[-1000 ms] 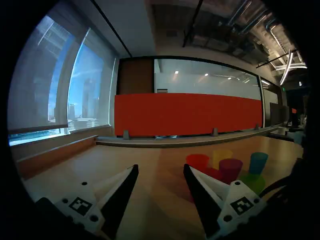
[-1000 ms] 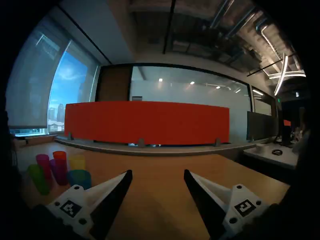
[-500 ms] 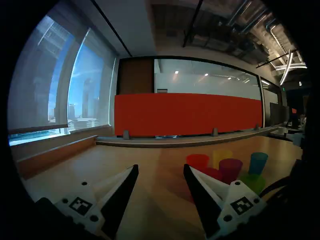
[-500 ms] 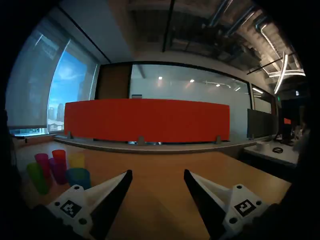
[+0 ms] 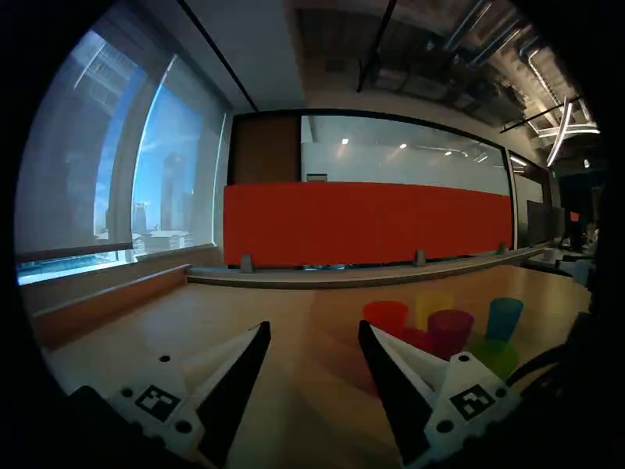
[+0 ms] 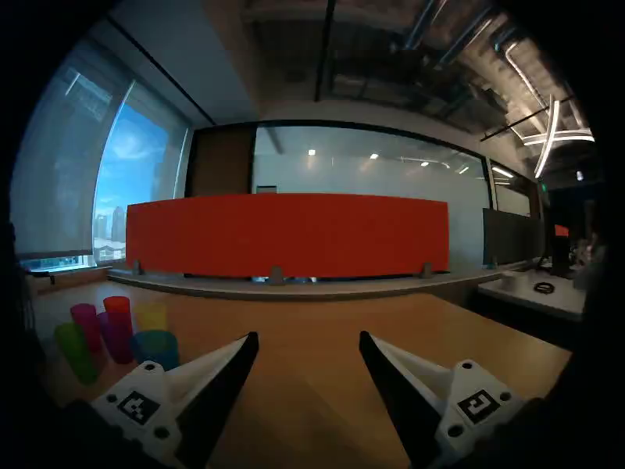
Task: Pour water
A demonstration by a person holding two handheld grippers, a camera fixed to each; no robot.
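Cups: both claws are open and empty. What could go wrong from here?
The cups stand packed together on the table; the open right claw reaching for one may knock its neighbours.
On the left claw, a finger covers part of the cluster in the left gripper view, so alignment could be off.
I cannot tell which cups hold water; a tip may spill.

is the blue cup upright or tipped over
Upright: the blue cup stands on the table, open mouth up.
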